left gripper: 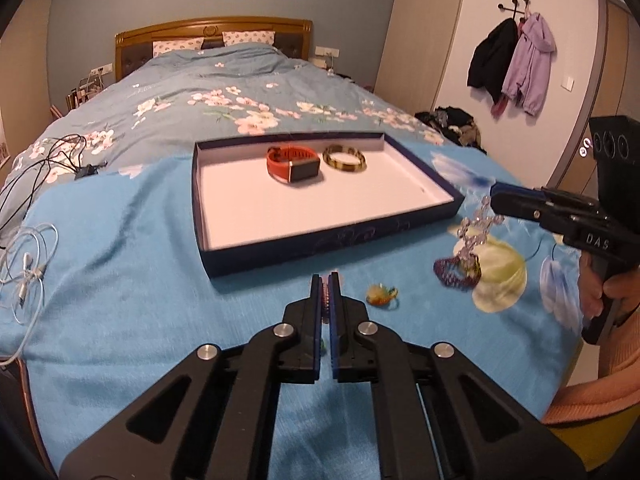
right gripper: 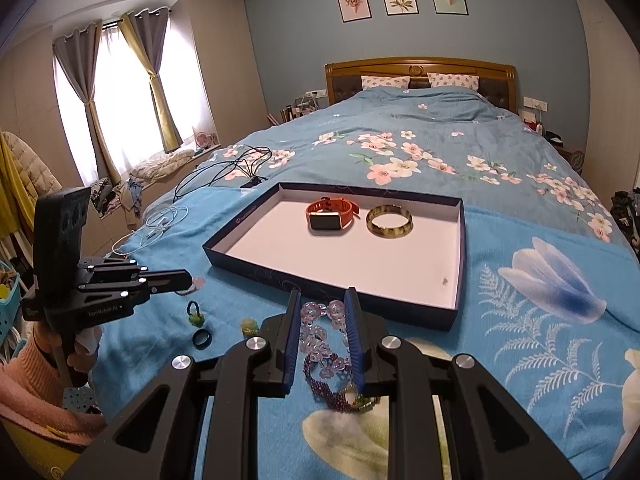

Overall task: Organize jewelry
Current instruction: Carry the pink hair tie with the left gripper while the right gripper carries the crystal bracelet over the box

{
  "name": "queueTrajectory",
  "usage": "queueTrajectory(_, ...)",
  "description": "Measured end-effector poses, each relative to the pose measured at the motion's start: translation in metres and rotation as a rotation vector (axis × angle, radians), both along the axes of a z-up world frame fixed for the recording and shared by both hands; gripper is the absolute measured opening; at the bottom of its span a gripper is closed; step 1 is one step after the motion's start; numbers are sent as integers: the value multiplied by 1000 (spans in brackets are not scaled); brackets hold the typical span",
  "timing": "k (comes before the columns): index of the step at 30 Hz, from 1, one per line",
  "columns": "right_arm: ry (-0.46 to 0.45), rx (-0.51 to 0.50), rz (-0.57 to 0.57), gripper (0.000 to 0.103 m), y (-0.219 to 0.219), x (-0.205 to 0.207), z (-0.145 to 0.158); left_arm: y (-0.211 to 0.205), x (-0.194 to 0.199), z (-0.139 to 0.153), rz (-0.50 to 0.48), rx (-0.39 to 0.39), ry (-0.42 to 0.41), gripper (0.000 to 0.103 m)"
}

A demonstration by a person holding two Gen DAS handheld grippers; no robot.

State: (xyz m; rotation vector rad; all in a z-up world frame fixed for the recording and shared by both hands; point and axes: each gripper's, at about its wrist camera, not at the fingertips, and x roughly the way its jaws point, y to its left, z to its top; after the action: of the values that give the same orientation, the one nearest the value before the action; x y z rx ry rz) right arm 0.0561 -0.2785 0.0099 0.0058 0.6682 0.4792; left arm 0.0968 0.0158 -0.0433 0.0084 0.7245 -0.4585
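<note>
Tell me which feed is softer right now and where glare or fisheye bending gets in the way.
Left wrist view: slight motion blur, the watch and box rim smeared. Right wrist view: sharper, the bangle crisp, but the window is blown out white. Both views bend walls and bed edges and go black at the corners.

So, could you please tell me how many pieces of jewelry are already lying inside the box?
2: the orange watch sits left of the tortoiseshell bangle, both near the far wall of the box. None looks hidden.
</note>
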Motion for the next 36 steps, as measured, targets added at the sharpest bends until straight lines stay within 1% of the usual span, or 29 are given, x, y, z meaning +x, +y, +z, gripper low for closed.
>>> queueTrajectory(6, -30, -1, 1, 20, 2, 9, 10, -4, 9, 14, 0, 2, -37, 3)
queueTrajectory(13, -55, 11, -9, 20, 3, 28, 20, -10, 26, 26, -5, -1, -71, 3)
queueTrajectory(18, -55, 15, -18, 20, 6, 49, 23, -14, 42, 29, -4, 11, -73, 3)
queueTrajectory(25, -22, 10, -27, 20, 15, 89, 16, -17, 72, 23, 14, 37, -51, 3)
queueTrajectory(28, -2, 26, -29, 20, 18, 105, 12, -18, 84, 21, 22, 45, -48, 3)
queueTrajectory(36, 37, 49, -38, 20, 27, 132, 1, -27, 108, 15, 16, 59, -35, 3)
